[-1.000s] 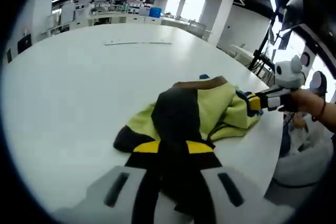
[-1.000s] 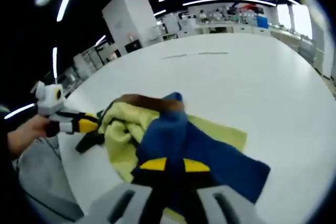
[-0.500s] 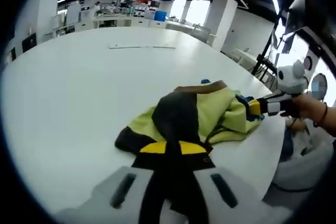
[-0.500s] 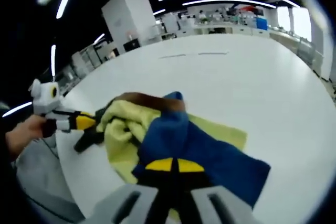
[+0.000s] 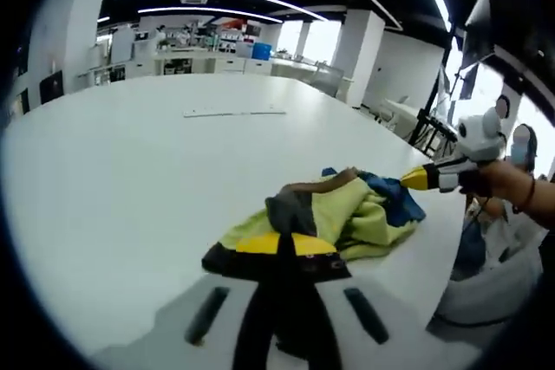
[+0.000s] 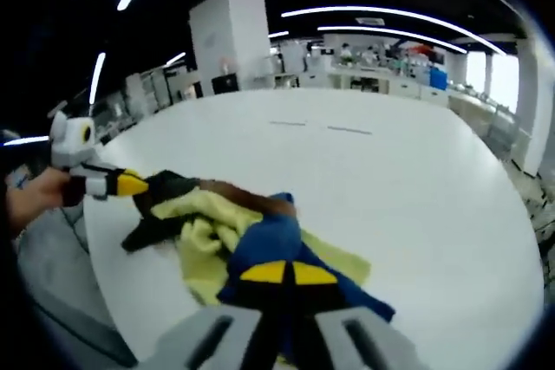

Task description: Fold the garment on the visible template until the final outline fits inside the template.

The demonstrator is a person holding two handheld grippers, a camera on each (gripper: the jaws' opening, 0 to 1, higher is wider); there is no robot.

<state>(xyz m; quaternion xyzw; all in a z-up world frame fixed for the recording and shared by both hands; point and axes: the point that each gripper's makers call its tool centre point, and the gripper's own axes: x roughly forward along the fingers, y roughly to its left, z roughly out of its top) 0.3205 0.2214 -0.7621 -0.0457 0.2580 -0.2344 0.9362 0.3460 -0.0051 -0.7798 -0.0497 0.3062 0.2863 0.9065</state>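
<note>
In the left gripper view the left claw (image 5: 279,247) was closed, its yellow-tipped jaws pinching a black part of the garment (image 5: 334,214). From there the garment lay crumpled on the white bench (image 5: 130,171), showing yellow-green, black, brown and blue fabric, near the bench's edge. The right claw (image 5: 414,178) came in from the right, held by a person's hand (image 5: 503,181), its yellow tip at the blue part of the cloth.

In the right gripper view the right claw (image 6: 282,273) was likewise shut, gripping the blue part of the garment (image 6: 217,223). The left claw (image 6: 130,185) entered from the left, at the black part of the cloth. Farther across the bench (image 6: 416,179) lay thin dark line marks (image 6: 321,126); whether these marked the template could not be told. No writing or brand could be read anywhere.
</note>
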